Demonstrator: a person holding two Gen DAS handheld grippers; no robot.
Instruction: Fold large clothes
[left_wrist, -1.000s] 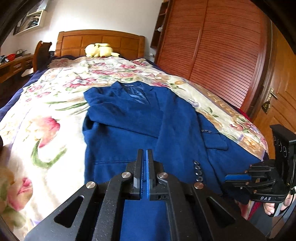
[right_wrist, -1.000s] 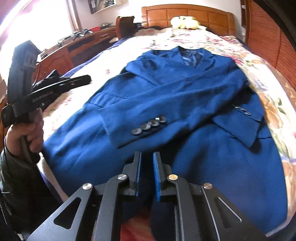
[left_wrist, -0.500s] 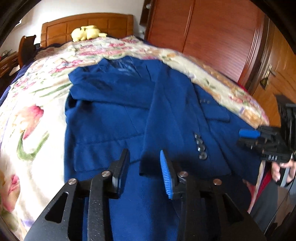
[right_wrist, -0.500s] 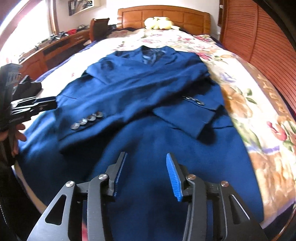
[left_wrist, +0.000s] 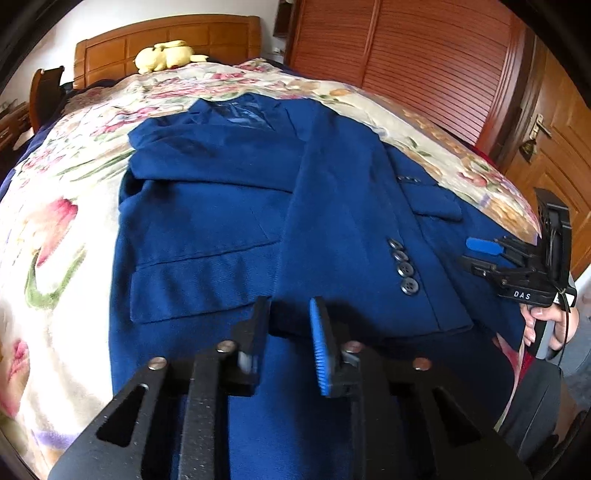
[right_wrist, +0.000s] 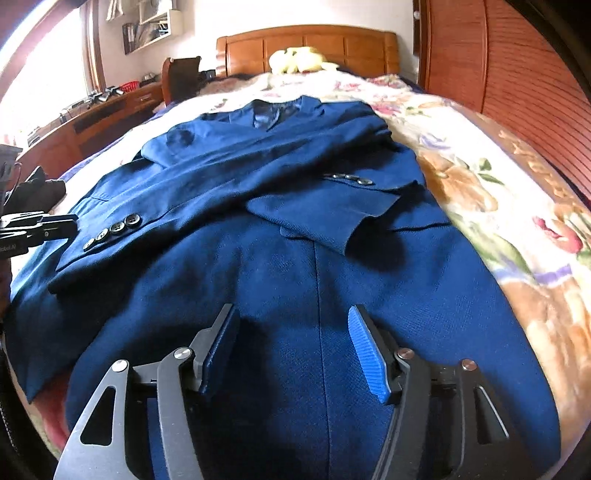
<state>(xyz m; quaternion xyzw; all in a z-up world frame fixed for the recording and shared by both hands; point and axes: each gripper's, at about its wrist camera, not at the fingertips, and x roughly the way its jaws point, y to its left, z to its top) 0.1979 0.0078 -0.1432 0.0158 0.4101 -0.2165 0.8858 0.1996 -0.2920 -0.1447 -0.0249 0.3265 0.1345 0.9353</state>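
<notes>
On my left gripper (left_wrist: 290, 328) I see matte black angular arms with triangular cut-outs, silver screw heads along the linkage, and a ribbed blue pad on one finger (left_wrist: 322, 343). My right gripper (right_wrist: 293, 343) is the same build: dark grey arms, round silver screws, ribbed blue pads. From the left camera, its black body carries white "DAS" lettering, a thin black cable loops beside it, and a hand (left_wrist: 550, 326) shows at the handle.

I see the jacket (right_wrist: 295, 229) lying on the bed (right_wrist: 517, 229) mid-frame, the soft toy (right_wrist: 299, 59) behind it at the top.
</notes>
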